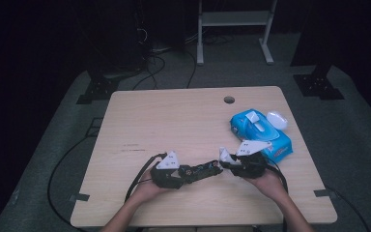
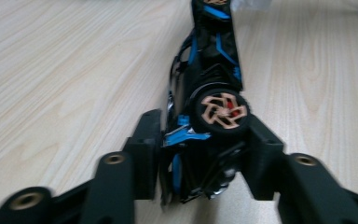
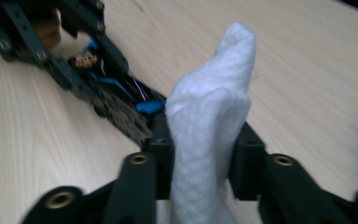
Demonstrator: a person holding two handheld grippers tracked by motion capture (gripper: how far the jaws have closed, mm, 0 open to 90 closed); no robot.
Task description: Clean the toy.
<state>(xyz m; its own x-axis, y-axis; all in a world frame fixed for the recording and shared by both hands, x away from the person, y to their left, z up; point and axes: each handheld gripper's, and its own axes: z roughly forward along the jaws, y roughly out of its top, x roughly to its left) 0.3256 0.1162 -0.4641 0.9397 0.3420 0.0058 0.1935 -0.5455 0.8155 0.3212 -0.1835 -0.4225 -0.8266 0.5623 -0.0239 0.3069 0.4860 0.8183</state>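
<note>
A black toy car (image 1: 203,170) with blue trim lies on its side on the wooden table (image 1: 174,121), near the front edge. My left gripper (image 1: 187,173) is shut on the car's rear end. In the left gripper view the pads (image 2: 149,149) press both sides of the car (image 2: 214,60) just behind a copper-spoked wheel (image 2: 223,110). My right gripper (image 1: 225,162) is shut on a folded white wipe (image 1: 223,154) right at the car's other end. In the right gripper view the wipe (image 3: 212,116) stands up between the jaws, with the car (image 3: 116,107) just beyond it.
A blue pack of wipes (image 1: 263,135) lies at the right of the table behind my right gripper, its white lid (image 1: 277,120) flipped open. A round cable hole (image 1: 229,100) sits near the far edge. Cables trail from both grippers off the front edge.
</note>
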